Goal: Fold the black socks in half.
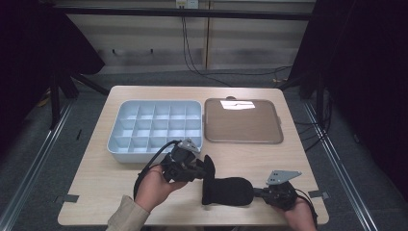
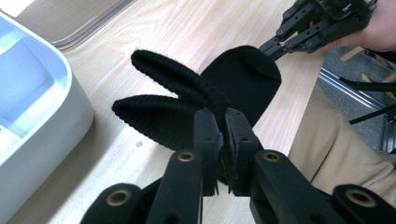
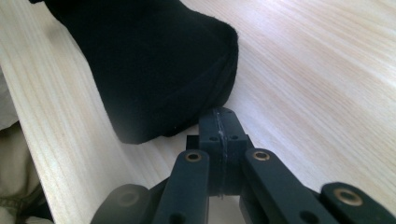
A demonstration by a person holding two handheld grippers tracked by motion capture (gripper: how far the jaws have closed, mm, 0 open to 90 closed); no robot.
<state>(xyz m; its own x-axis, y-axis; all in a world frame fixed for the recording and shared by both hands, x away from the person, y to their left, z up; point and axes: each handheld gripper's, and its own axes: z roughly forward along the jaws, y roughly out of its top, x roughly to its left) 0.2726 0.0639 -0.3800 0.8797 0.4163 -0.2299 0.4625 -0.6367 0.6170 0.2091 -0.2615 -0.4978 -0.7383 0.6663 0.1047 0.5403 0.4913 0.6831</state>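
Observation:
A black knitted sock [image 1: 228, 191] lies on the wooden table near its front edge. My left gripper [image 1: 204, 168] is shut on the ribbed cuff end. In the left gripper view the jaws [image 2: 222, 135] pinch a fold of the sock [image 2: 247, 79], and one ribbed edge curls up above the other. My right gripper [image 1: 257, 192] is at the sock's opposite, rounded end. In the right gripper view its jaws [image 3: 219, 116] are pressed together, with the tips right against the sock's edge [image 3: 154, 60]. I cannot tell whether any fabric is caught there.
A white compartment box [image 1: 115, 144] stands behind the left gripper, close to it [image 2: 42, 107]. A brown flat tray [image 1: 243, 120] sits to its right. The table's front edge runs just under both hands. A trouser leg [image 2: 336, 154] is below that edge.

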